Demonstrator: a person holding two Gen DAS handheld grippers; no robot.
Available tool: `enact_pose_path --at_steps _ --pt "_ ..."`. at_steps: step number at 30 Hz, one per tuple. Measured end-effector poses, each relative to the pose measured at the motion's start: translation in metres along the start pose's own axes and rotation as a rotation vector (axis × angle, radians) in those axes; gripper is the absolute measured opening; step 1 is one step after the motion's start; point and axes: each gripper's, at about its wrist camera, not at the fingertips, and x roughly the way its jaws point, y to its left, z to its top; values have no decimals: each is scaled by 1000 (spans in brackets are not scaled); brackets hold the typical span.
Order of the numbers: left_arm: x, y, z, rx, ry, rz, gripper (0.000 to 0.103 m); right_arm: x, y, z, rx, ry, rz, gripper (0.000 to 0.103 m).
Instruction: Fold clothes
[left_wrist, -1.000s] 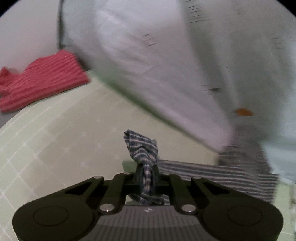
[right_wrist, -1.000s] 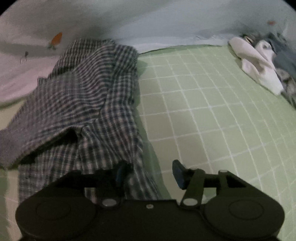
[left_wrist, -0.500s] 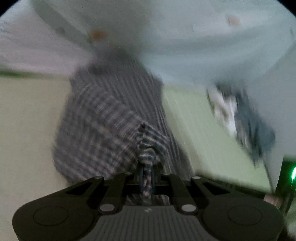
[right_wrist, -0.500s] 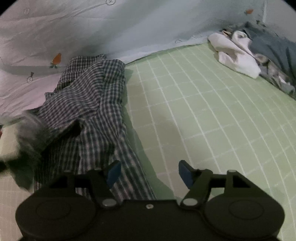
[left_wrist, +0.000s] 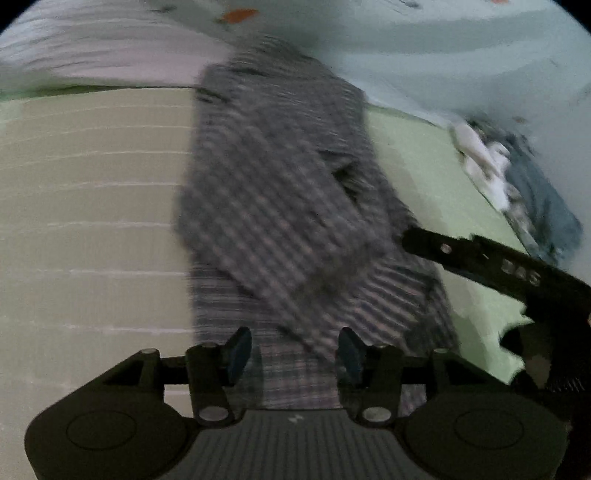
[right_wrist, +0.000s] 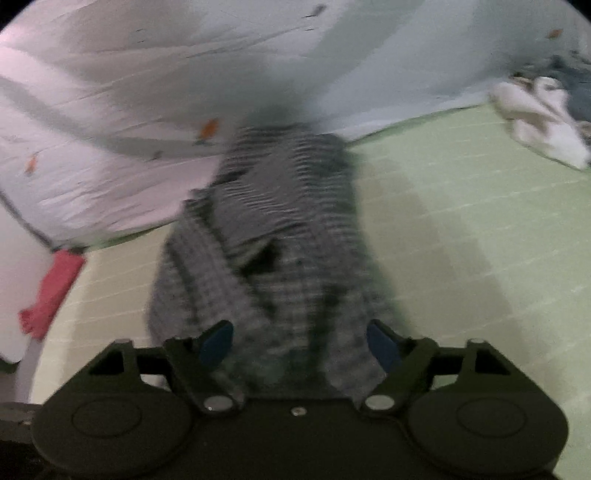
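Since the earlier frame, the left gripper (left_wrist: 293, 354) has let go of the checked shirt (left_wrist: 288, 206); its jaws are opening, cloth beneath them, unpinched. Shirt lies lengthwise away from the camera on the green sheet (left_wrist: 92, 221).

Right view: right gripper (right_wrist: 299, 341) opening, empty; shirt (right_wrist: 280, 236) runs straight ahead under the jaws.

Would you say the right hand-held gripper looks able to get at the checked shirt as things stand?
Probably yes. The checked shirt lies on the green mat straight ahead of the right hand-held gripper, whose jaws are opening with nothing gripped, and nothing covers the near end of the shirt.
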Motion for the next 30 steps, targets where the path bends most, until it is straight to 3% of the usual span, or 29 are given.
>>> enact_pose_path --at_steps 3,5,6,7,8,10,18,26,27,30 --pt "-12 15 -5 -60 -29 35 56 6 12 -4 10 55 64 74" --pt "-21 22 -7 -92 -42 41 57 15 17 -11 7 120 41 68" --pt "-25 25 -8 -104 -49 43 57 20 17 -14 6 152 21 53" --pt "-30 25 -9 -106 -57 48 57 23 16 -18 10 169 18 28" --pt "-35 25 -10 -107 -66 53 57 22 15 -21 9 167 22 16" --pt "-46 19 -15 -92 -88 70 57 13 15 -26 -14 135 29 8" --pt "-70 -9 -57 -90 -94 66 58 -59 4 -34 21 -31 79 6" --pt "-72 -51 -113 -45 -56 44 58 -108 -29 -72 81 0 107 7" --pt "-71 -56 -120 -38 -51 46 58 -110 -29 -75 74 4 106 10" --pt "-74 -66 -141 -14 -45 55 58 -113 -28 -82 43 2 105 37"
